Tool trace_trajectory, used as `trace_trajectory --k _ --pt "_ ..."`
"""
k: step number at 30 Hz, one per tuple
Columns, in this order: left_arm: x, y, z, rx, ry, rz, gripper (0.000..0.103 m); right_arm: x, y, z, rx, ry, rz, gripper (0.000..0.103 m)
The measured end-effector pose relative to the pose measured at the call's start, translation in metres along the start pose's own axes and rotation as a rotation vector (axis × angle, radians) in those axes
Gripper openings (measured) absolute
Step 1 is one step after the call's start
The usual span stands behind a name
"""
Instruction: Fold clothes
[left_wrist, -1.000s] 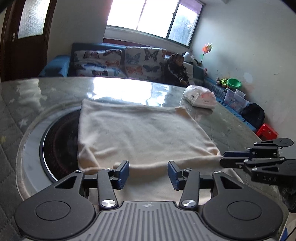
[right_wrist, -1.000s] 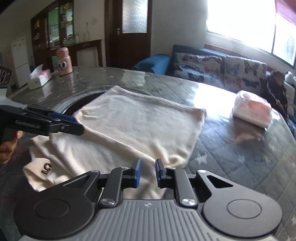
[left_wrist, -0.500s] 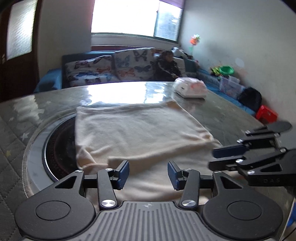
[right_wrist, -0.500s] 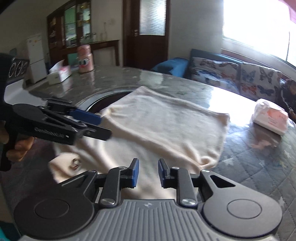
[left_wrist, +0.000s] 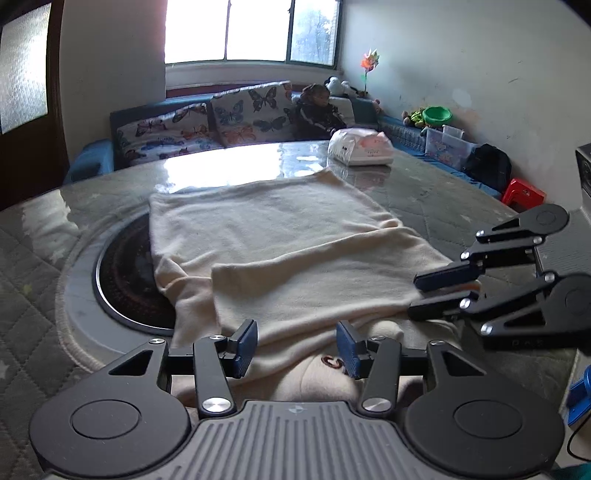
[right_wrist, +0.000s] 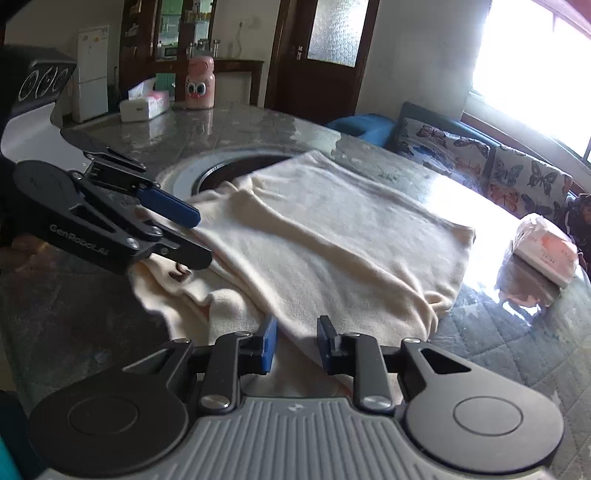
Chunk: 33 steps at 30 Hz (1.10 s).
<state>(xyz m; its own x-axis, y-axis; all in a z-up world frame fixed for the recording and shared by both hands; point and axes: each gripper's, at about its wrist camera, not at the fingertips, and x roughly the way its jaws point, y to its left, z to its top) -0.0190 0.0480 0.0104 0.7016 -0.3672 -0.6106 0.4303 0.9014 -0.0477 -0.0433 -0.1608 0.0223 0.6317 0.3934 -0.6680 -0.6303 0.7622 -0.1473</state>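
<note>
Only the right view shows the pink bottle (right_wrist: 200, 82); both tools (left_wrist: 297, 343) (right_wrist: 294, 345) gape empty above the garment (left_wrist: 280, 243).

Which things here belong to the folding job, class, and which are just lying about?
Part of the job:
cream garment
left tool
right tool

Just lying about:
wrapped tissue pack
pink bottle with cartoon eyes
tissue box
green bowl
red stool
</note>
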Motion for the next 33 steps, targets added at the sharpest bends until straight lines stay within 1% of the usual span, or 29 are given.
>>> trace_trajectory --k 3,5,8,12,14,16,17,19,20,21,23,24,27,31,33 --pt "-0.015 0.002 -0.005 0.039 -0.009 0.001 0.052 -0.015 0.000 0.001 -0.026 -0.013 -0.004 0.028" --pt "-0.026 -0.001 -0.010 0.102 -0.007 -0.005 0.054 -0.021 0.002 -0.002 -0.049 -0.007 -0.006 0.029" --pt "-0.038 -0.011 -0.021 0.209 0.005 -0.022 0.055 -0.028 0.004 -0.007 -0.088 0.010 -0.007 0.033" --pt "-0.034 -0.029 -0.036 0.328 0.023 -0.021 0.056 -0.032 0.010 -0.016 -0.133 0.035 -0.006 0.034" --pt "-0.029 -0.036 -0.039 0.361 0.014 -0.006 0.056 -0.033 0.013 -0.020 -0.157 0.044 -0.008 0.043" --pt "-0.025 -0.039 -0.037 0.373 -0.010 0.013 0.056 -0.034 0.017 -0.023 -0.182 0.041 -0.011 0.045" --pt "-0.023 -0.039 -0.035 0.374 -0.022 0.013 0.056 -0.034 0.018 -0.024 -0.192 0.039 -0.013 0.046" --pt "-0.019 -0.039 -0.032 0.374 -0.037 0.007 0.055 -0.034 0.021 -0.027 -0.213 0.036 -0.015 0.051" --pt "-0.018 -0.039 -0.031 0.372 -0.039 0.000 0.044 -0.033 0.022 -0.027 -0.221 0.034 -0.016 0.052" --pt "-0.016 -0.038 -0.030 0.369 -0.041 -0.006 0.029 -0.031 0.021 -0.026 -0.222 0.029 -0.014 0.052" --pt "-0.014 -0.037 -0.027 0.360 -0.046 -0.019 0.018 -0.027 0.020 -0.025 -0.223 0.019 -0.012 0.053" --pt "-0.014 -0.033 -0.022 0.337 -0.053 -0.023 0.014 -0.025 0.019 -0.024 -0.223 0.013 -0.011 0.055" --pt "-0.014 -0.023 -0.009 0.268 -0.075 -0.033 0.011 -0.018 0.018 -0.021 -0.225 -0.002 -0.008 0.060" --pt "-0.010 -0.010 0.010 0.197 -0.099 -0.054 0.010 -0.010 0.016 -0.018 -0.227 -0.022 -0.004 0.060" --pt "-0.004 -0.005 0.017 0.177 -0.098 -0.063 0.010 -0.006 0.015 -0.016 -0.229 -0.032 -0.002 0.058"
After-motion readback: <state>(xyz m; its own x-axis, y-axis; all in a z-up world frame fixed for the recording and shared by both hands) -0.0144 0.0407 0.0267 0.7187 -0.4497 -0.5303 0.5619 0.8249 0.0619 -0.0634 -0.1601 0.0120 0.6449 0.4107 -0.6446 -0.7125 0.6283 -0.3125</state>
